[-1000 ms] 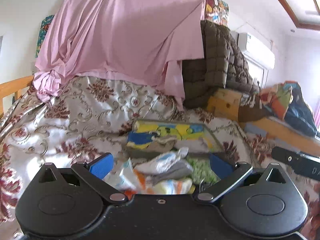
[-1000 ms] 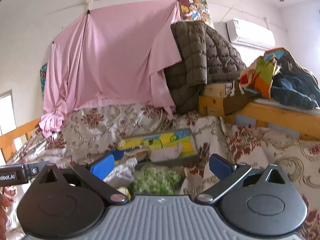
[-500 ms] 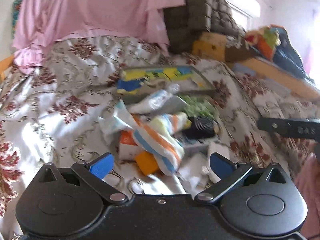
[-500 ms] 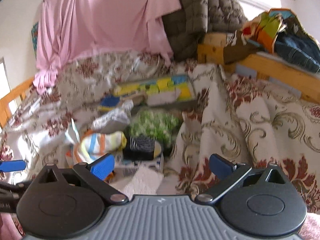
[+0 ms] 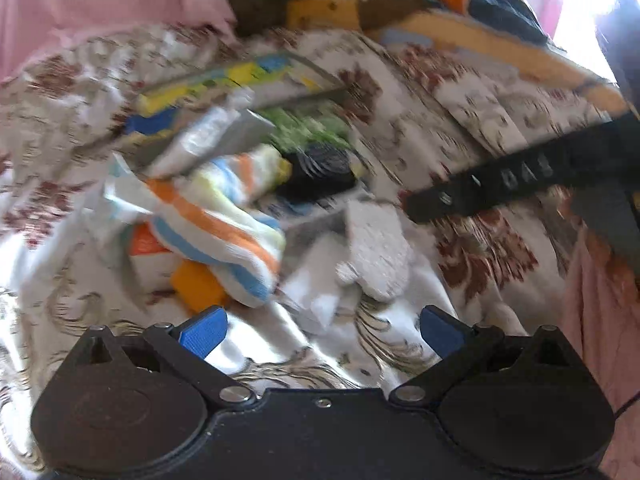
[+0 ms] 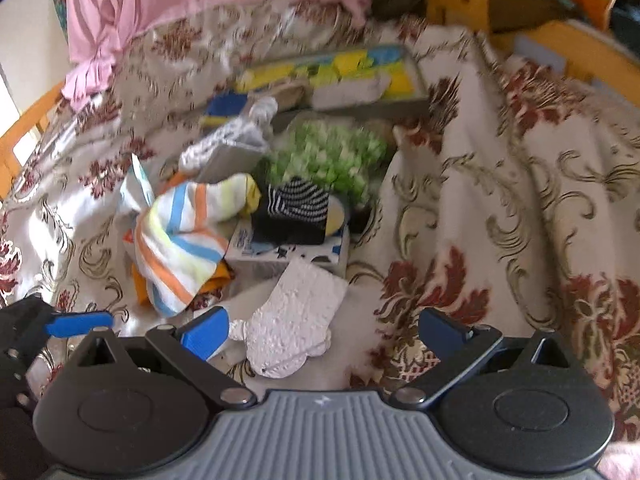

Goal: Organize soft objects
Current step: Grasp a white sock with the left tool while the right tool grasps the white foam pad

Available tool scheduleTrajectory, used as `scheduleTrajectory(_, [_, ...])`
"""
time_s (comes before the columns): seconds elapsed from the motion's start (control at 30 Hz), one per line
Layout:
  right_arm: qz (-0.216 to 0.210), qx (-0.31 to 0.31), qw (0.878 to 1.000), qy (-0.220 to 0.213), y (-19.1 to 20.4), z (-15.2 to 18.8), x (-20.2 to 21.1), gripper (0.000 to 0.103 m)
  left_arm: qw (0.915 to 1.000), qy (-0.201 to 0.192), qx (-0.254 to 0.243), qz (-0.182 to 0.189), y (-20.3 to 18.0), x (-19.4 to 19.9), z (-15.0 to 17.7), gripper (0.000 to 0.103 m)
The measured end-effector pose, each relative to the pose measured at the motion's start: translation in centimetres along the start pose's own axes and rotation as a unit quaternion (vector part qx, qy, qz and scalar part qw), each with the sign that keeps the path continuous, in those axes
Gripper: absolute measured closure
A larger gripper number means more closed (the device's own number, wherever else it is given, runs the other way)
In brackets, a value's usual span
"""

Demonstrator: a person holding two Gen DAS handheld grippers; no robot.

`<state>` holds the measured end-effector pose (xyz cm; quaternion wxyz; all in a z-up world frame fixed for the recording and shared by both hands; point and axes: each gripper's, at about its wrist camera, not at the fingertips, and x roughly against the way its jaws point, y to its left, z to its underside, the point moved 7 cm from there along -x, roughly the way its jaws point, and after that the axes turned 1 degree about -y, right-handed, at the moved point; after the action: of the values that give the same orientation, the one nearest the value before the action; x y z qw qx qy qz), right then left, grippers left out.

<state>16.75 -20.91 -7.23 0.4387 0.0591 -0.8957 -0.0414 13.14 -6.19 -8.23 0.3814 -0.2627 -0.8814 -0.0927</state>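
Both tongs, left tongs point(image 5: 322, 330) and right tongs point(image 6: 324, 330), gaping wide, holding nothing. White sock point(image 6: 294, 320) lying limp on bed point(image 6: 520, 200): light, floppy; pinching mid-body likely best.

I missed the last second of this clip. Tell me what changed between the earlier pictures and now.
Both cameras tipped down from the wall towards the bed, closing on the pile. The left gripper and right gripper now hang over the white fuzzy sock, which was out of view at first. Neither took hold of anything; both stayed open and empty. The striped sock and green cloth show no clear shift.
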Motion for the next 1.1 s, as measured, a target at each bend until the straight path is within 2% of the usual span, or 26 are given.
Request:
scheduleTrajectory(0.1, [-0.011,0.004,1.0,0.024,0.2,-0.2,-1.3,0.0,0.9994,0.017,-0.022,0.02,-0.5,-1.4,0.1,0.002])
scheduleTrajectory(0.23, [-0.013,0.008,0.999,0.046,0.3,-0.7,-3.3,0.0,0.9971,0.019,-0.071,0.018,-1.0,-3.1,0.1,0.002])
scheduleTrajectory(0.43, [-0.03,-0.035,0.995,0.086,-0.4,-0.8,-6.3,0.003,0.9921,0.032,-0.118,0.028,-1.5,-5.4,0.5,0.008])
scheduleTrajectory(0.6, [-0.019,-0.053,0.993,0.102,-0.9,-0.8,-8.1,0.011,0.9908,0.031,-0.129,0.025,-1.6,-7.0,0.5,0.01])
scheduleTrajectory(0.77, [-0.021,-0.055,0.993,0.103,-0.6,-0.9,-8.9,0.013,0.994,0.029,-0.103,0.024,-0.7,-8.1,0.0,0.013])
scheduleTrajectory(0.93, [-0.042,-0.067,0.992,0.097,-0.6,-1.3,-8.7,0.031,0.995,0.03,-0.091,0.029,-0.3,-8.6,-0.3,0.018])
scheduleTrajectory(0.97, [-0.047,-0.073,0.992,0.096,-0.8,-1.3,-8.5,0.039,0.995,0.03,-0.091,0.03,-0.3,-8.6,-0.3,0.021])
scheduleTrajectory(1.07, [-0.046,-0.092,0.99,0.093,-1.6,-1.5,-8.0,0.042,0.9947,0.029,-0.093,0.033,-0.6,-8.5,-0.3,0.026])
scheduleTrajectory(1.1, [-0.045,-0.099,0.99,0.088,-2.0,-1.5,-7.7,0.047,0.9947,0.028,-0.093,0.033,-0.6,-8.4,-0.3,0.026])
